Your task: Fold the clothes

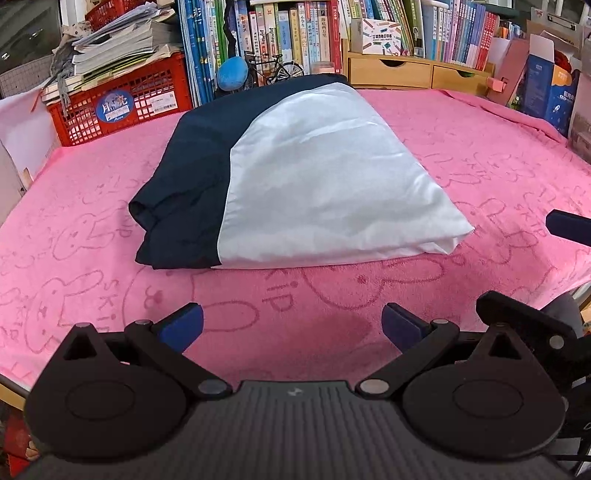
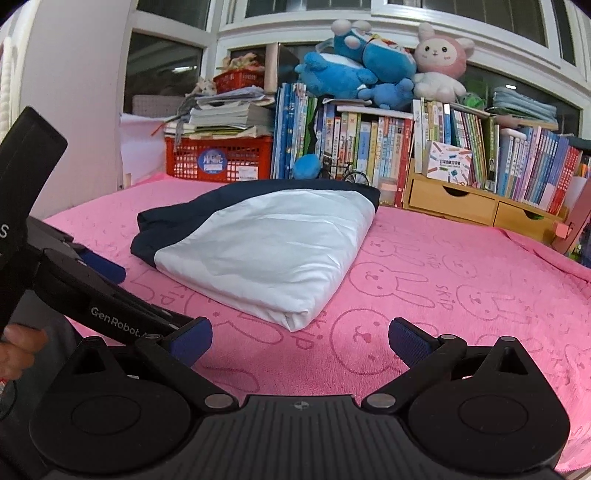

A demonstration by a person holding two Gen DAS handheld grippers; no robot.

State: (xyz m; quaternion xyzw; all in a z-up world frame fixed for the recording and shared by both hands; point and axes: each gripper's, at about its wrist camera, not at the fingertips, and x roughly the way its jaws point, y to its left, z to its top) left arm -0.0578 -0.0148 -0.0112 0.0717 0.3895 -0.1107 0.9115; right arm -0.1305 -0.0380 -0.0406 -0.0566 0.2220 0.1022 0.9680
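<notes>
Both jaws wide and empty, folded garment lying ahead of you.

Your left gripper [image 1: 291,325] and right gripper [image 2: 300,338] hover over the pink towel [image 1: 480,177] on the counter. The navy-and-white garment [image 1: 295,177] sits folded mid-towel; snag its near corner and it unfolds, or push it back and it hits the books [image 1: 280,33].

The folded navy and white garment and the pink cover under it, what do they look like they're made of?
Folded garment: seemingly a thin, smooth woven fabric, perhaps cotton or polyester, matte with a faint sheen; it shows fine soft creases and crisp fold edges.
Pink cover: looks like terry or plush towelling; the surface is fuzzy, with rabbit outlines and lettering pressed into the pile.
</notes>
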